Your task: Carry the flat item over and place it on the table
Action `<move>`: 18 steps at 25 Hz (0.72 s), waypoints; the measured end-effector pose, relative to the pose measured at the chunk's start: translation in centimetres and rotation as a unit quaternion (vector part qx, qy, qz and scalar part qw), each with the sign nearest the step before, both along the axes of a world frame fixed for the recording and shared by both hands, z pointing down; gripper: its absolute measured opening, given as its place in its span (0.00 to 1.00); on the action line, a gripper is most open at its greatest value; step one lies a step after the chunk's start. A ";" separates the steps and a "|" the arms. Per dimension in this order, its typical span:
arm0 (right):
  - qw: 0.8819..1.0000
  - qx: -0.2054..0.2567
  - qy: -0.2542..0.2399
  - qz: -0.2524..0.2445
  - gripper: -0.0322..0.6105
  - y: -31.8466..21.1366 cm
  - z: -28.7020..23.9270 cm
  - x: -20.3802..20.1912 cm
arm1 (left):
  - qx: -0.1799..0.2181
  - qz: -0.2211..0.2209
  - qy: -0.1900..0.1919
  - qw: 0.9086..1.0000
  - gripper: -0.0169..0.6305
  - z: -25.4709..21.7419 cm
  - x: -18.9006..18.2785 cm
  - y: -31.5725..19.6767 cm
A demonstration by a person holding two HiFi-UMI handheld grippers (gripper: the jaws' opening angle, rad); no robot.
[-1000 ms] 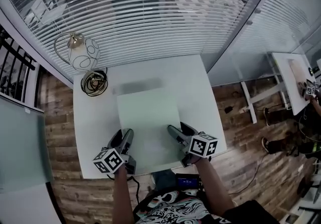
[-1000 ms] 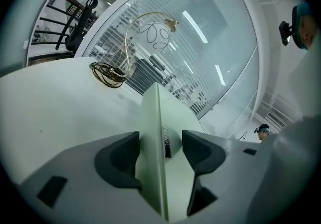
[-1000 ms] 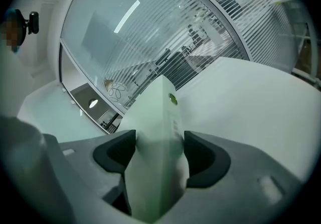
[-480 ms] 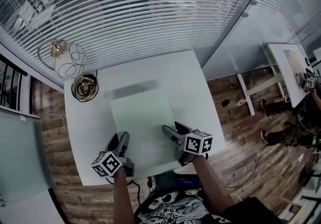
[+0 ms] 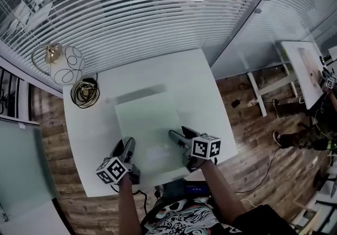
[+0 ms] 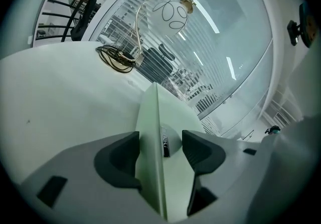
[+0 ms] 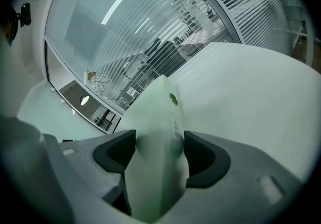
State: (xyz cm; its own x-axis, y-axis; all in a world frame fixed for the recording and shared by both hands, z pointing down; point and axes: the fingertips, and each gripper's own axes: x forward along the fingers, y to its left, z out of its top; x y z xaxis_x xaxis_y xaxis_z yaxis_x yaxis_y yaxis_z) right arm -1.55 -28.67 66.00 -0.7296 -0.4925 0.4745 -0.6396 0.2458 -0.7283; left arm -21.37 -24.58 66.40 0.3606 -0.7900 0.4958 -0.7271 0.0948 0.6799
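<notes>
A pale green flat item (image 5: 147, 123) hangs level over the white table (image 5: 202, 84), with a faint shadow on the tabletop just beyond its far edge. My left gripper (image 5: 128, 147) grips its near left edge and my right gripper (image 5: 175, 138) its near right edge. In the left gripper view the flat item (image 6: 150, 117) runs edge-on between the dark pads of the left gripper (image 6: 160, 140). In the right gripper view the flat item (image 7: 163, 112) fills the gap of the right gripper (image 7: 159, 140), with both pads against it.
A wire lamp with a glass shade (image 5: 66, 62) and a coiled cable (image 5: 84, 91) sit at the table's far left corner. Window blinds (image 5: 147, 12) stand behind the table. Wooden floor surrounds it. Another white table (image 5: 303, 62) and a person stand far right.
The head view has shifted a little, so the table and lamp sit further left. Both grippers still hold the flat item over the table in about the same place.
</notes>
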 end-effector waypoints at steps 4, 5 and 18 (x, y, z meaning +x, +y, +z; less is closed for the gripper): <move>1.000 -0.006 0.007 -0.001 0.50 -0.1 0.4 0.2 | -0.009 -0.002 0.000 1.000 0.43 0.5 0.1 -0.1; 1.000 -0.008 0.007 -0.002 0.50 -0.1 0.6 0.2 | -0.012 -0.003 0.000 1.000 0.43 0.7 0.1 -0.1; 0.999 -0.014 0.029 -0.006 0.50 -0.4 1.2 0.2 | -0.036 -0.006 -0.018 0.999 0.43 1.3 0.0 -0.1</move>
